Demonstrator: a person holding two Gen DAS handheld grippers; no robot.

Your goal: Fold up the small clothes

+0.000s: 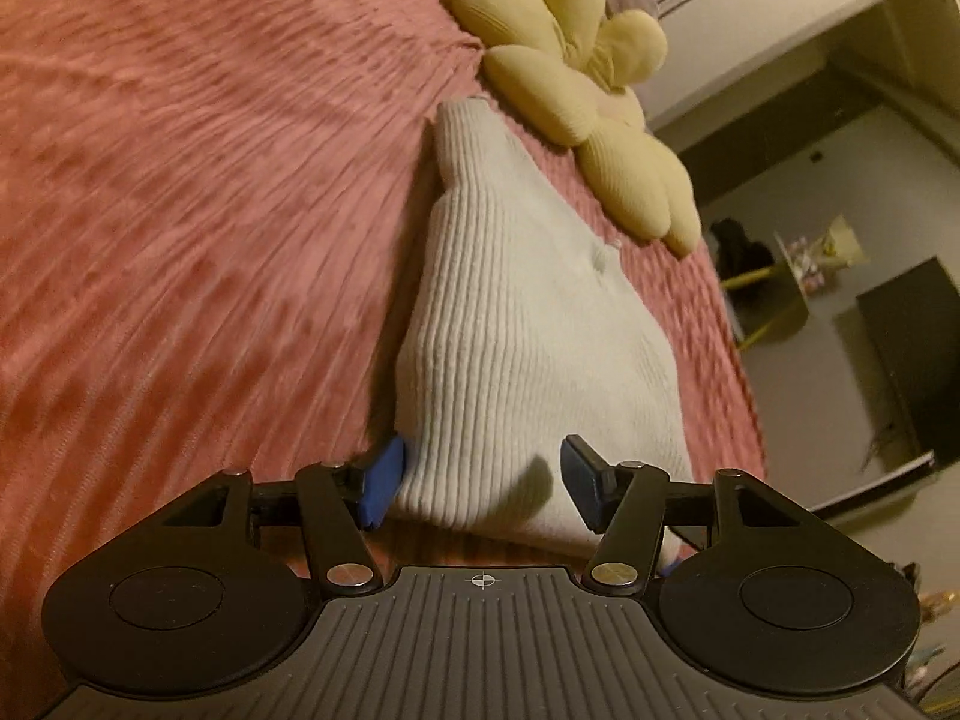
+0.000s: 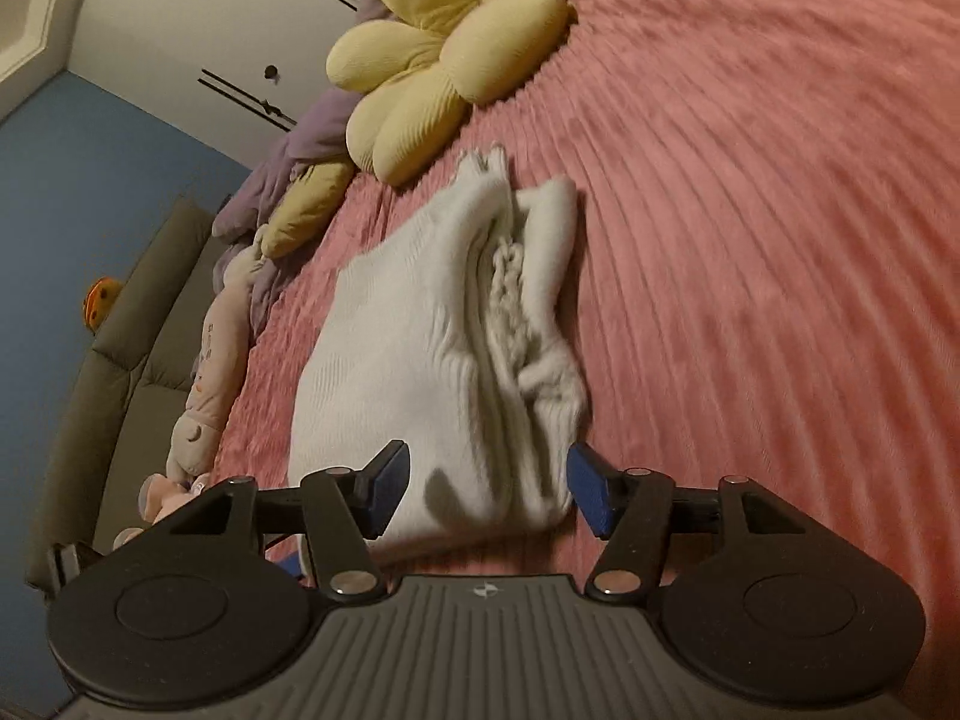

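white knit garment [image 2: 438, 330] folded on bedspread [image 2: 750, 210], just ahead of right claw [image 2: 486, 489]

A folded white knit garment [image 1: 522, 324] lies on the pink bedspread [image 1: 180, 210] beside a yellow flower cushion [image 1: 576, 90].

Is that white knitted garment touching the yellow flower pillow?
Apart. In the right wrist view a strip of pink bedspread shows between the white knitted garment's far end and the yellow flower pillow.
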